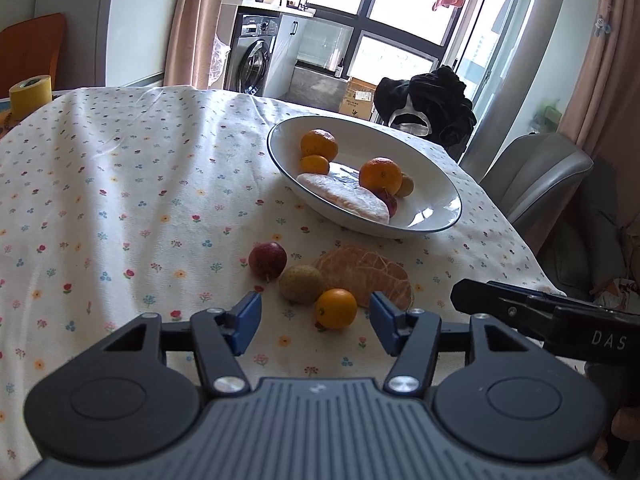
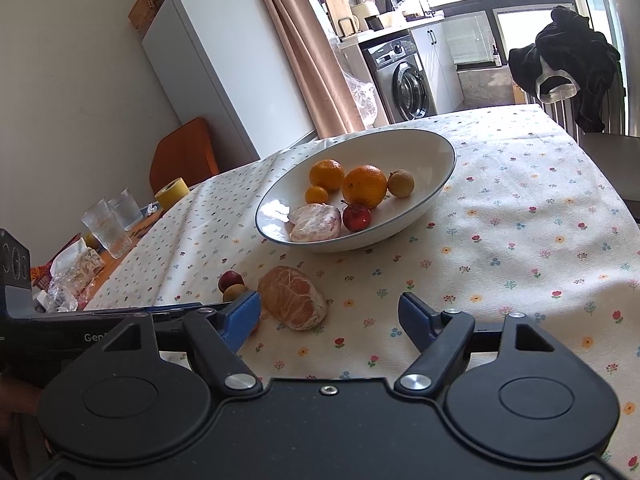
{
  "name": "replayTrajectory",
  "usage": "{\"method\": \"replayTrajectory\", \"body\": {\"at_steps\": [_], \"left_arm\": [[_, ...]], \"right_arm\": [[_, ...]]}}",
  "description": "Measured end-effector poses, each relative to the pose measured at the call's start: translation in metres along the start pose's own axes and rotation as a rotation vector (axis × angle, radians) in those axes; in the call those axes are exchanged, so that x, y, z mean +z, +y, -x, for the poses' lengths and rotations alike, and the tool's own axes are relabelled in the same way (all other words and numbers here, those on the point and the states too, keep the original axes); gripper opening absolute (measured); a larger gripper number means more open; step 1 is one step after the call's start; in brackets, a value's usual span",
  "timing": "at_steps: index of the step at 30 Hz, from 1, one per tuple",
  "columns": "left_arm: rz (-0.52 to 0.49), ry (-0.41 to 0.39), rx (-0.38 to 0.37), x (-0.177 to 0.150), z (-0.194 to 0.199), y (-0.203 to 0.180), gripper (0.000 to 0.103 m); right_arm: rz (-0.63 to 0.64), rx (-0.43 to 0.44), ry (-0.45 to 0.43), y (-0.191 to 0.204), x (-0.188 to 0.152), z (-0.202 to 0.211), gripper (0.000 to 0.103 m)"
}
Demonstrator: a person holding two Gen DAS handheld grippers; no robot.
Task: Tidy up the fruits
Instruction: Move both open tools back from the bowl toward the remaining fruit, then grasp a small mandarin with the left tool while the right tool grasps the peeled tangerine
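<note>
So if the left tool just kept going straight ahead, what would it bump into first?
Most likely the small orange lying between the open left tool's tips, with the peeled citrus just behind it. Depth is hard to judge.

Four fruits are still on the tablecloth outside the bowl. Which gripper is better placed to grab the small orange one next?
Left, probably. The left gripper is open with the small orange fruit almost between its fingers. The right gripper is open too, but faces the peeled citrus instead.
</note>
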State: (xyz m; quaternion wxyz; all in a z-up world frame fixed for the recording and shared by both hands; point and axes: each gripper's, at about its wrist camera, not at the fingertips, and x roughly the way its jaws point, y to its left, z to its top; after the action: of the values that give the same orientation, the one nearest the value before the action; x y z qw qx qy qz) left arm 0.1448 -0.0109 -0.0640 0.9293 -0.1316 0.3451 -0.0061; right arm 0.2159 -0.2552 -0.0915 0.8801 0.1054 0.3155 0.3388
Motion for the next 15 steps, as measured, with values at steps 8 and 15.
{"method": "replayTrajectory", "body": {"at_steps": [8, 15], "left_arm": [[0.01, 0.009, -0.013, -0.002, -0.013, -0.003, 0.033], [0.024, 0.012, -0.034, -0.003, -0.007, 0.008, 0.022]], "right_arm": [[0.025, 0.013, 0.018, 0.005, 0.005, -0.012, 0.068], [0.051, 0.031, 0.036, 0.014, 0.011, -0.028, 0.065]]}}
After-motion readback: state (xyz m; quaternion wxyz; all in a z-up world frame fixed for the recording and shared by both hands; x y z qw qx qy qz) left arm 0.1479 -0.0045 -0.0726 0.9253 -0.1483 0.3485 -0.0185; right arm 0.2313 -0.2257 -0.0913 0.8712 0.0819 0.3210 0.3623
